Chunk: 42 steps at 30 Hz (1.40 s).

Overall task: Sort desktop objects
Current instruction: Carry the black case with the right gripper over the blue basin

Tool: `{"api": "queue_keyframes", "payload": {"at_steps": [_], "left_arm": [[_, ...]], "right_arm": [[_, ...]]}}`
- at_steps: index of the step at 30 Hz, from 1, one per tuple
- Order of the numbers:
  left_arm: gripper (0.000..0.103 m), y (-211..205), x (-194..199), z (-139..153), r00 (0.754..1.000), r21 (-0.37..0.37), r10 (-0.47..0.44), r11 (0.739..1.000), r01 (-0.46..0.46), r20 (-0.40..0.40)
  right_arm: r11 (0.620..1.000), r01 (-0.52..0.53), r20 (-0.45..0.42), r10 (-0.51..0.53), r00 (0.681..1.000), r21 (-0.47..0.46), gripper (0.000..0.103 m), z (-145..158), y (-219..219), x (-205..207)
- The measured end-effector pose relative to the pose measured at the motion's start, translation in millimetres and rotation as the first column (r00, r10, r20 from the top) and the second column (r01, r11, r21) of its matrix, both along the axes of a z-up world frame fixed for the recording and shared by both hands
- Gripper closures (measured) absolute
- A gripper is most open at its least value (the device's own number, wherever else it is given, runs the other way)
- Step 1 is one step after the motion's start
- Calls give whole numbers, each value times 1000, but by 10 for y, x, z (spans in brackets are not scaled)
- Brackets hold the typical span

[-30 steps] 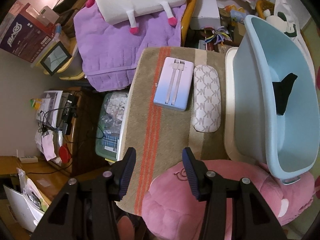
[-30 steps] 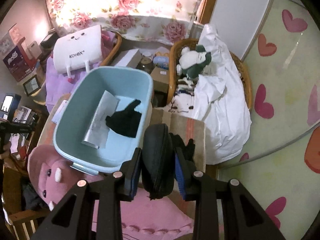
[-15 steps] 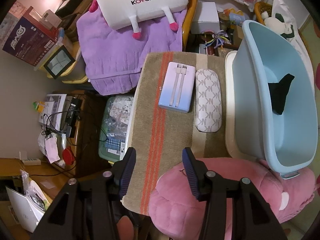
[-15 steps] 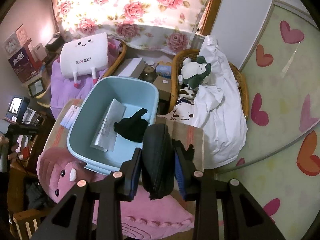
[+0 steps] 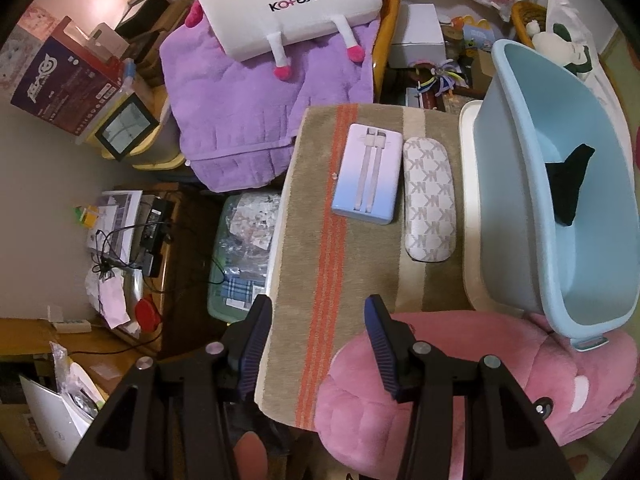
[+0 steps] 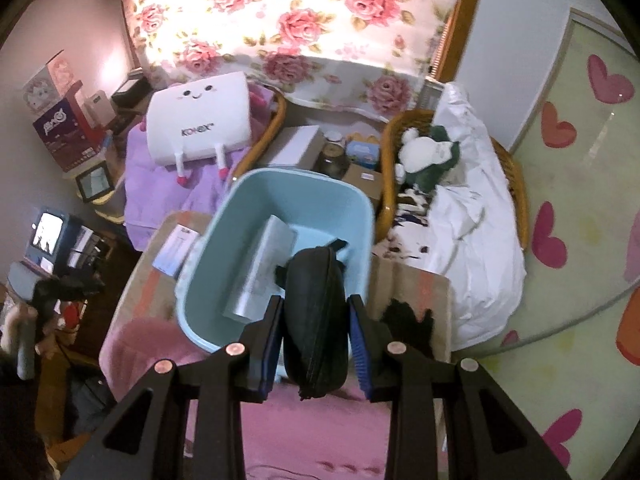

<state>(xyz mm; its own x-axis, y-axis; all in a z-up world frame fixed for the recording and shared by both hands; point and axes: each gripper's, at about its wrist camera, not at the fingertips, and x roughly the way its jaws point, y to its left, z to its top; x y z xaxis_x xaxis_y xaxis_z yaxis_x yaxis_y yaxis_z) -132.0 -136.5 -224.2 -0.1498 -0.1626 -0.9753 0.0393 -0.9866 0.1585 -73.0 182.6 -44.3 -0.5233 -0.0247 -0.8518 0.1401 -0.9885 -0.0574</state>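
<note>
The blue tub (image 6: pixel 280 216) now sits nearer in the right view: the right gripper (image 6: pixel 314 346), fingers clamped on the black zip case (image 6: pixel 316 320), has carried it toward the rim, ready to drop in. The left gripper (image 5: pixel 316 344) hovers open over the desk (image 5: pixel 360 280).

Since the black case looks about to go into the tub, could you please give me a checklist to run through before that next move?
1. Right hand-held gripper clamped on the black case: ok.
2. Case in front of the blue tub opening: ok.
3. Free floor in the tub beside the grey sheet and black cloth: ok.
4. Left hand-held gripper open, empty, away from the tub: ok.
5. Case zip fully closed: cannot tell.
</note>
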Motion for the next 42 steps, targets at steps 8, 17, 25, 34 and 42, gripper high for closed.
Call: {"api": "queue_keyframes", "payload": {"at_steps": [8,17,25,34,42], "left_arm": [[51,-17,-32,-29,1000,1,-6,1000,6,6],[51,88,-94,-68,999,-13,-38,999,38,7],[51,201,-190,-208,998,-19,-53,998,54,31],[51,316,-283,-333,996,-29,-76,997,77,50],[51,355,-385,-444,995,-29,-79,996,81,64]], "right_arm": [[998,-51,-3,51,999,-30,69,-10,-503,-209],[998,-52,25,52,998,-31,69,-170,-597,-392],[999,-12,93,17,996,-49,69,-652,-440,-666],[999,15,193,-7,981,-43,69,-1410,-301,-958],[997,41,264,-24,964,-59,69,-1827,-243,-1109]]}}
